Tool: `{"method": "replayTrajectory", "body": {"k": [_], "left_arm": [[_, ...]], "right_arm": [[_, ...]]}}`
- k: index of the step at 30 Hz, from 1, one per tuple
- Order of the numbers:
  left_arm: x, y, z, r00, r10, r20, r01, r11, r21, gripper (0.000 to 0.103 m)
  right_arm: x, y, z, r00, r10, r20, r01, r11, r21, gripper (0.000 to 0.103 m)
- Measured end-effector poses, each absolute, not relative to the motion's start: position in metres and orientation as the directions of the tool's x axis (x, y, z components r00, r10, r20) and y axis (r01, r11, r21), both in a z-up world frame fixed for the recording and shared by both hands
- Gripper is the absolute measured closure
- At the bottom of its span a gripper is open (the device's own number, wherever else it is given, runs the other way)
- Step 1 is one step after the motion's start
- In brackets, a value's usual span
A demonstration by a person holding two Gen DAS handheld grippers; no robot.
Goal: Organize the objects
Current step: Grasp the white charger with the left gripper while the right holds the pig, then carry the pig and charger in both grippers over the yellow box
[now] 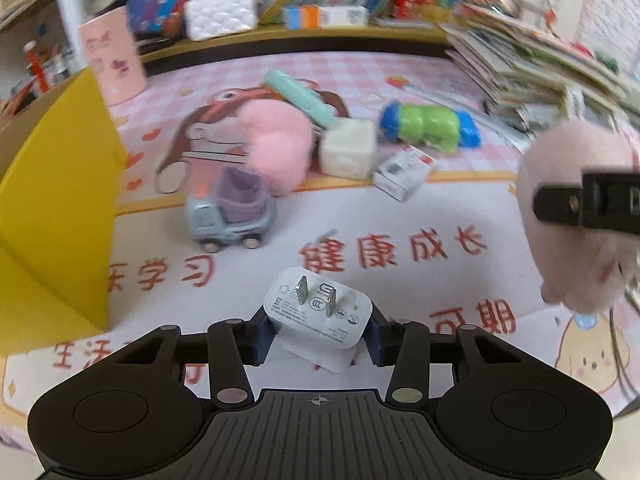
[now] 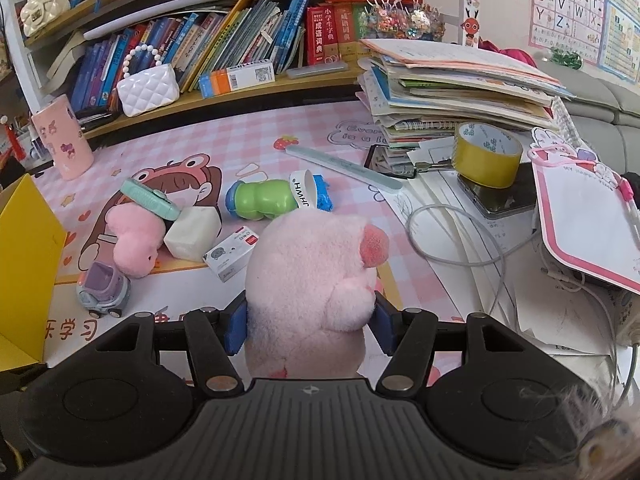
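Note:
My left gripper (image 1: 318, 334) is shut on a white plug charger (image 1: 318, 314), prongs facing up, held above the pink desk mat. My right gripper (image 2: 310, 322) is shut on a pink plush pig (image 2: 316, 284); it also shows at the right of the left wrist view (image 1: 576, 216). A yellow box (image 1: 56, 216) stands at the left, also in the right wrist view (image 2: 24, 264). On the mat lie a toy car (image 1: 230, 216), a pink fluffy toy (image 1: 278, 148), a white cube (image 1: 348, 148), a mint case (image 1: 300, 98), a green and blue toy (image 1: 430, 126) and a small white carton (image 1: 402, 172).
A shelf of books (image 2: 240, 44) with a white quilted purse (image 2: 148, 90) runs along the back. A pink cup (image 2: 62, 142) stands back left. A stack of notebooks (image 2: 460, 92), a yellow tape roll (image 2: 486, 154), a cable (image 2: 456, 236) and a small whiteboard (image 2: 588, 216) crowd the right.

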State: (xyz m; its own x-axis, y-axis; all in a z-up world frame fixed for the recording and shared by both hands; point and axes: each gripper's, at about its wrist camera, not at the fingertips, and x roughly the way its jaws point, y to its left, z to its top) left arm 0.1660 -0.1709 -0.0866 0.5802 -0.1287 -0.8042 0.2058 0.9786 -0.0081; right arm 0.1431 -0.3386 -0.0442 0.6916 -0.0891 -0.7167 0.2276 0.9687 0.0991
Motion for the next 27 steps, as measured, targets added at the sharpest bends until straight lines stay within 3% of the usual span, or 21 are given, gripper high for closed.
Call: {"method": "replayTrajectory", "body": {"k": [13,27], "left_arm": [[0.132,-0.082,-0.021,0.723,-0.131,-0.679,0.094,0.991,-0.091,0.06],[0.063,0.047,-0.011,0.743,-0.024,-0.669,-0.059,0.993,-0.101,0.06]], "right_arm": [[0.118,-0.271,-0.031,0.7,-0.025,-0.714,0.155,0.981,0.117,0.045],[0.064,-0.134,-0.025,0.677,0.118,-0.727,-0.031,0.991,0.131,0.045]]}}
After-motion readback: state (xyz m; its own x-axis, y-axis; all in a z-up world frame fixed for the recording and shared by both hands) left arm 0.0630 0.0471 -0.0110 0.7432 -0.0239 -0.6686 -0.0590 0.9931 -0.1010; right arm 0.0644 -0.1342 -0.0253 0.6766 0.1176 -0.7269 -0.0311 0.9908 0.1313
